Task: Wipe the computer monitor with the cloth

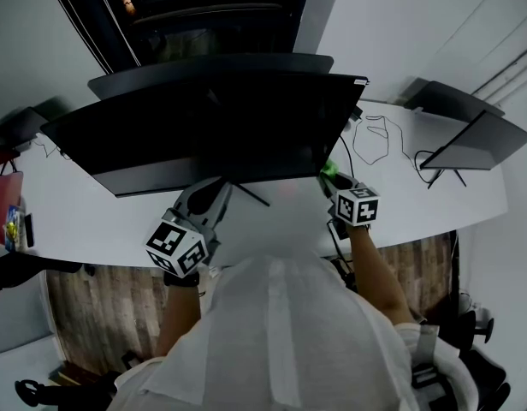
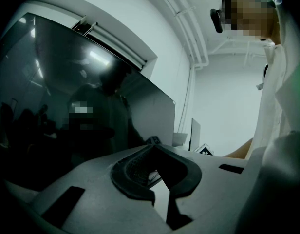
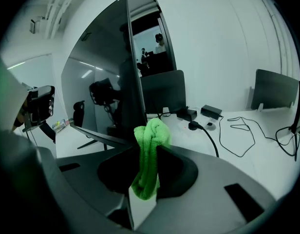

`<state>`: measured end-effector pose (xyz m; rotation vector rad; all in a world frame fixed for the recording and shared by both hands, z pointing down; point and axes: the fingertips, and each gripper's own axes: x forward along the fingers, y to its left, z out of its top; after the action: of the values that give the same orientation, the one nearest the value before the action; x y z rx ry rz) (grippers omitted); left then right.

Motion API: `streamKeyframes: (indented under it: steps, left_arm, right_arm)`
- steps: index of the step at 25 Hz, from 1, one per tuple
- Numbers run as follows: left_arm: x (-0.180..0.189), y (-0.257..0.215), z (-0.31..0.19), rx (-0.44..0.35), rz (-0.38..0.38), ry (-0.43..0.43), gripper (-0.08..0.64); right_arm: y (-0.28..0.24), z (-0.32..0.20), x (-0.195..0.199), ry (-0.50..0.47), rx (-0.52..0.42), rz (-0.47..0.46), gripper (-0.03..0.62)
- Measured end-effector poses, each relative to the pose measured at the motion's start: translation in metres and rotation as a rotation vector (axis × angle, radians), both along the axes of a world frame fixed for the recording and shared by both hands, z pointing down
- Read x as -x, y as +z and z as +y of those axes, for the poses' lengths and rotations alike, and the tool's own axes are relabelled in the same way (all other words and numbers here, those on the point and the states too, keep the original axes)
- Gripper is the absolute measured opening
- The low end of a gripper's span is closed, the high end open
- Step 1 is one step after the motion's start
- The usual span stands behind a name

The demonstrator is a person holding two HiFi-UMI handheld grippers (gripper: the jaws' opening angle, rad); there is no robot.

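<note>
A wide dark computer monitor (image 1: 212, 118) stands on the white desk (image 1: 417, 204). The left gripper (image 1: 204, 208) is low in front of the screen's lower edge, near the stand. In the left gripper view the jaws (image 2: 152, 152) meet at their tips with nothing between them, and the dark screen (image 2: 67, 106) fills the left. My right gripper (image 1: 336, 182) is at the monitor's right edge, shut on a bunched green cloth (image 1: 329, 169). In the right gripper view the cloth (image 3: 150, 143) sticks up from the closed jaws, just beside the monitor's edge (image 3: 133, 82).
Loose black cables (image 1: 375, 139) and a power brick (image 3: 211, 111) lie on the desk to the right. Another monitor (image 1: 473, 139) stands at the far right, one more (image 1: 15, 127) at the far left. A red item (image 1: 7, 199) sits at the desk's left edge.
</note>
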<state>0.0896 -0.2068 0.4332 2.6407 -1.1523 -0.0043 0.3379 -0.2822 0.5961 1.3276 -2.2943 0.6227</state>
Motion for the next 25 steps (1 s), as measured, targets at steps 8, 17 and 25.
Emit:
streamKeyframes:
  steps: [8, 17, 25]
  left_arm:
    - [0.005, 0.007, 0.002, 0.014, -0.003, -0.006, 0.021]
    - [0.008, 0.009, 0.002, 0.021, -0.008, -0.005, 0.021]
    - [0.02, 0.01, 0.006, 0.025, -0.012, -0.006, 0.021]
  right_arm:
    - [0.017, 0.012, 0.003, 0.032, 0.078, -0.006, 0.072]
    - [0.026, 0.018, 0.006, 0.084, 0.147, -0.066, 0.072]
    - [0.027, 0.023, 0.014, 0.138, 0.187, -0.094, 0.072]
